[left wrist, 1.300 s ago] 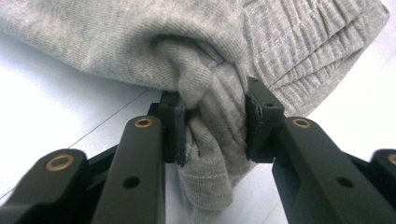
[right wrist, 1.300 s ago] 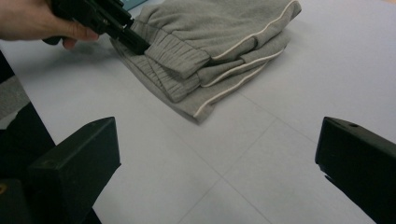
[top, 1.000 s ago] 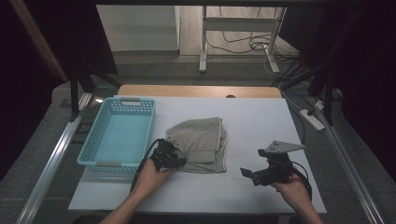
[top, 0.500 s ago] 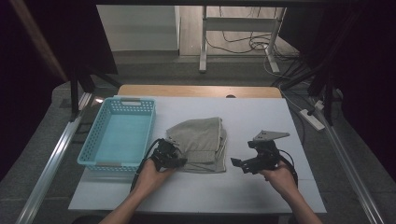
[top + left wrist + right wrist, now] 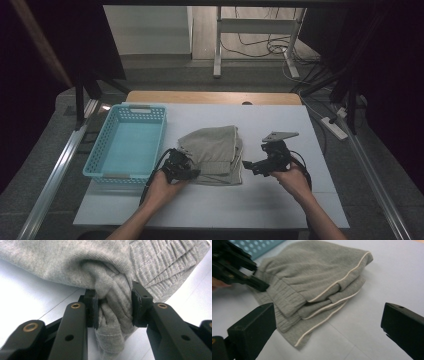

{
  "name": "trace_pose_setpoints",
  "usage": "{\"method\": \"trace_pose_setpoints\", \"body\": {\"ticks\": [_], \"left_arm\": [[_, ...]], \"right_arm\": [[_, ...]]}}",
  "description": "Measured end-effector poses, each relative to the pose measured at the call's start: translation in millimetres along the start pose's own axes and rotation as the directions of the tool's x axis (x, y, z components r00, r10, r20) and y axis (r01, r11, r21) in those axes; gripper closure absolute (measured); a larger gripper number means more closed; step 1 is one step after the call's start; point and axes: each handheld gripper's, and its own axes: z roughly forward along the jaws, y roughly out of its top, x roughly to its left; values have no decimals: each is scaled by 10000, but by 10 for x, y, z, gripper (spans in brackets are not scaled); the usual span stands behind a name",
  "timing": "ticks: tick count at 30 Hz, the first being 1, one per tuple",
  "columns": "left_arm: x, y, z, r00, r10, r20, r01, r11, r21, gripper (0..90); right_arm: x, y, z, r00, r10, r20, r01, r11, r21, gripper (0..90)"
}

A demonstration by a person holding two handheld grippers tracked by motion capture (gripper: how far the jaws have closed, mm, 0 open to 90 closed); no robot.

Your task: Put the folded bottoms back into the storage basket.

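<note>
On the white table [image 5: 280, 210], just right of the basket, lay the folded grey garment [image 5: 216, 152], a knit piece with ribbed waistband and pale piping along its edges, stacked in several layers. Its near left corner was bunched up and pinched between the pads of the left gripper [image 5: 186, 169]; in the left gripper view the fabric [image 5: 112, 307] bulged out above and below the two black jaws, which pressed on it from both sides. The person's left hand [image 5: 162, 186] held that tool low over the table at the garment's front corner.

At the garment's right side the right gripper [image 5: 250, 166] pointed toward the cloth, with its tips just beside the right edge and apart from it. Its jaws stood wide apart with nothing between them; in the right gripper view the garment [image 5: 317, 287] lay ahead between the two black jaws. The right hand [image 5: 292, 181] gripped the tool from behind.

Left of the garment stood the light blue basket [image 5: 150, 111] with perforated walls.
</note>
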Motion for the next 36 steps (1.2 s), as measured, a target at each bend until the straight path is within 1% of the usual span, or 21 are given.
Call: {"method": "trace_pose_setpoints", "body": {"ticks": [3,4,9,13,14,15,17,19,22,26,29,30,31,34,36], "left_arm": [[0,0,0,10000,11,-1,-11,10000,-4,634],[-2,0,0,10000,24,-16,-24,10000,-3,633],[-4,-2,1,10000,42,-33,-42,10000,-21,631],[-3,-2,0,10000,20,-31,-20,10000,-13,626],[-3,-2,0,10000,20,-31,-20,10000,-13,625],[-3,-2,0,10000,0,-31,0,10000,-3,624],[-6,-1,-1,10000,-4,-44,4,10000,8,624],[-4,1,-1,10000,-16,-36,16,10000,30,624],[-5,1,0,10000,-42,-42,42,10000,13,624],[-6,2,0,10000,-40,-42,40,10000,17,624],[-2,1,0,10000,-51,-12,51,10000,17,623],[-2,1,0,10000,-51,-12,51,10000,17,623],[-3,1,0,10000,-47,-18,47,10000,19,621],[-3,3,1,10000,-47,-18,47,10000,32,620],[-4,4,1,10000,-53,-22,53,10000,38,620]], "right_arm": [[1,35,65,9996,-105,259,100,9998,177,1],[-2,63,102,9994,-136,318,126,9994,330,2],[-13,128,181,9995,-130,296,115,9988,486,1],[-51,210,297,9998,101,194,-112,9982,585,1],[-51,210,297,9998,101,194,-112,9982,585,1],[-66,237,347,9998,73,189,-85,9978,662,1],[-70,248,371,9998,87,196,-101,9974,715,1],[-81,271,416,9996,0,266,-22,9967,816,1],[-103,318,486,9994,16,350,-49,9954,952,1],[-135,362,530,9990,-22,438,-23,9948,1019,1],[-201,423,592,9987,276,427,-317,9948,972,1],[-201,423,592,9987,276,427,-317,9948,972,1],[-236,448,631,9984,368,427,-408,9945,969,1],[-271,474,699,9980,331,542,-387,9935,1068,0],[-296,491,744,9970,461,619,-525,9931,1053,0]]}}
